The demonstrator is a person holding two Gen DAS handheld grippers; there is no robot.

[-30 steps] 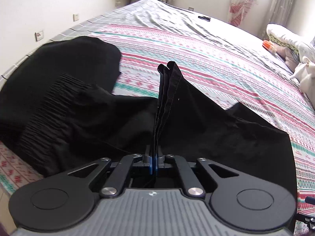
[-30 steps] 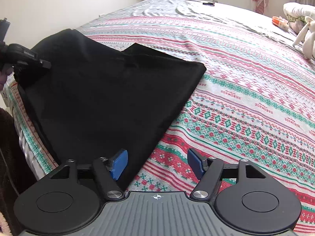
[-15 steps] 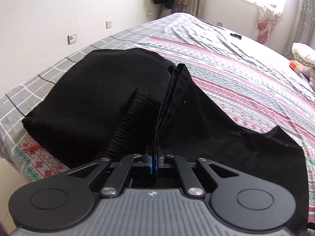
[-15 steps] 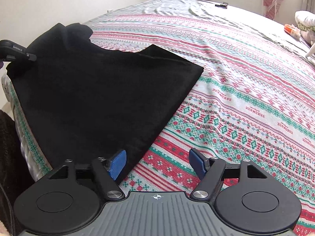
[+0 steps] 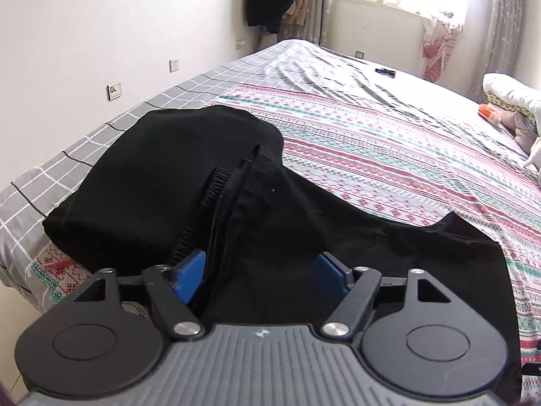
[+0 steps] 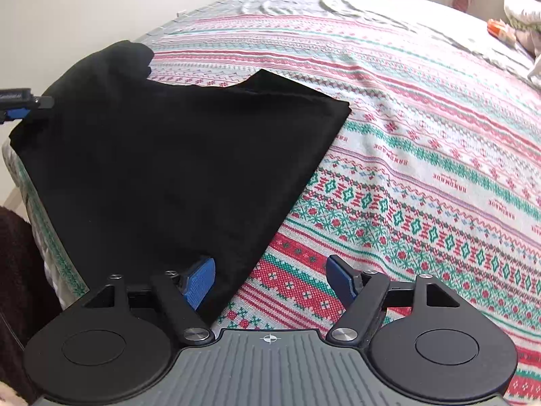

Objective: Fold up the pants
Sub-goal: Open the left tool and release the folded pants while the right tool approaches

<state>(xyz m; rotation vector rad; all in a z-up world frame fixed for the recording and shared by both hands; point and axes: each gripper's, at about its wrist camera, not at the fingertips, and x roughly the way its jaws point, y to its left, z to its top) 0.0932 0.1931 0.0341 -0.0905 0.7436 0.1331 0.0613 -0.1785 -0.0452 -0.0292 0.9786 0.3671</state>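
Left claw (image 5: pixel 260 280) opening, hem bunch loose between pads, pants (image 5: pixel 162 186) long axis running rightward. Right claw (image 6: pixel 270 277) wide, empty, straddling pants' near corner.

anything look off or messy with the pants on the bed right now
The black pants are not flat yet: in the left wrist view the hem edge stands up bunched between the opening jaws of the left gripper, over the ribbed waistband. The corner by the right gripper lies flat. No damage shows.
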